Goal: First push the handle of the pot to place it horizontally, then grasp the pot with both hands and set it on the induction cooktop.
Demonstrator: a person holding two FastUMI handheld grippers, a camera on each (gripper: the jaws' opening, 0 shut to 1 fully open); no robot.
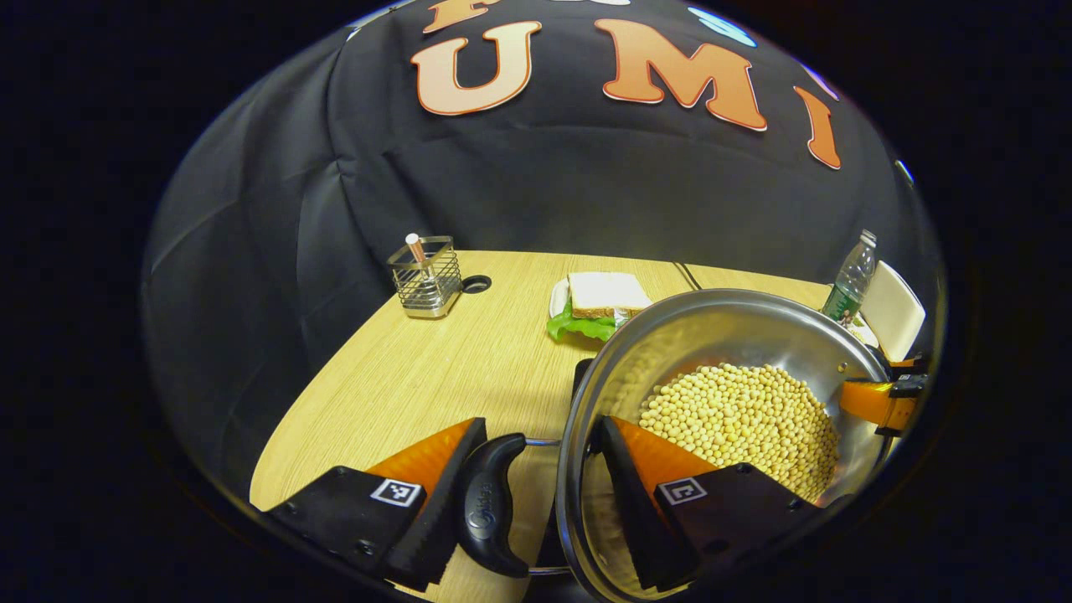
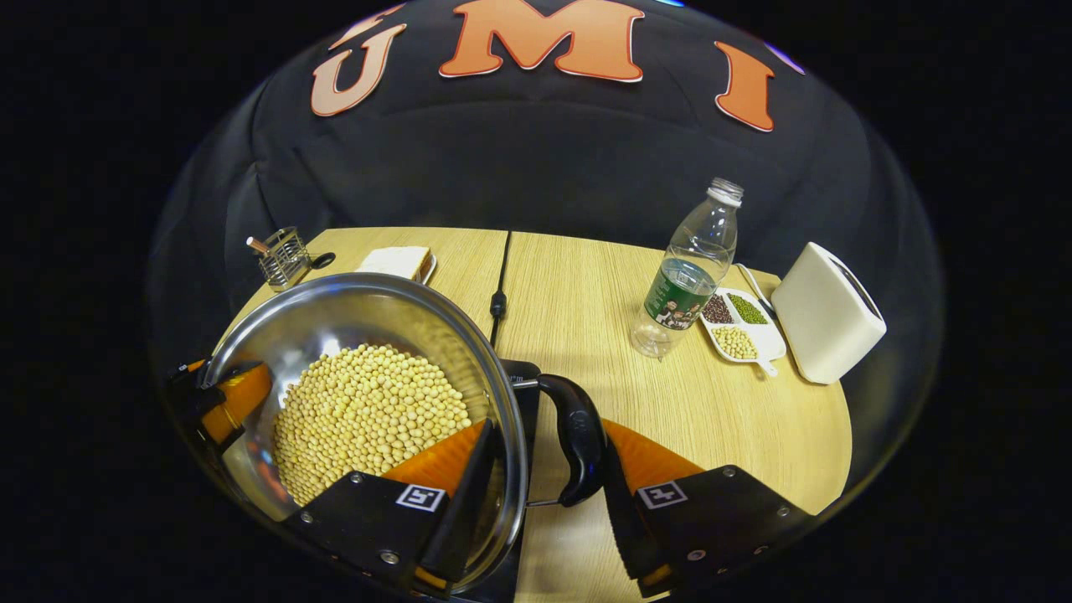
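A steel pot [image 1: 712,327] full of soybeans [image 1: 737,419] sits over a black induction cooktop [image 1: 580,374], of which a corner shows beneath it. My left gripper [image 1: 542,427] clamps one black side handle [image 1: 490,502]: one finger presses outside the handle, the other stands inside the pot's wall. In the right gripper view, my right gripper [image 2: 546,429] holds the opposite handle [image 2: 578,435] of the pot [image 2: 335,318] the same way, with the cooktop [image 2: 526,394] just under the rim. Each gripper appears as an orange shape at the far rim in the other's view.
A wire holder [image 1: 427,276] and a sandwich on a plate [image 1: 603,297] stand at the back of the wooden table. A water bottle [image 2: 691,276], a divided dish of beans [image 2: 741,327] and a white box-shaped appliance [image 2: 825,310] sit on the right. A black cable [image 2: 500,285] runs back from the cooktop.
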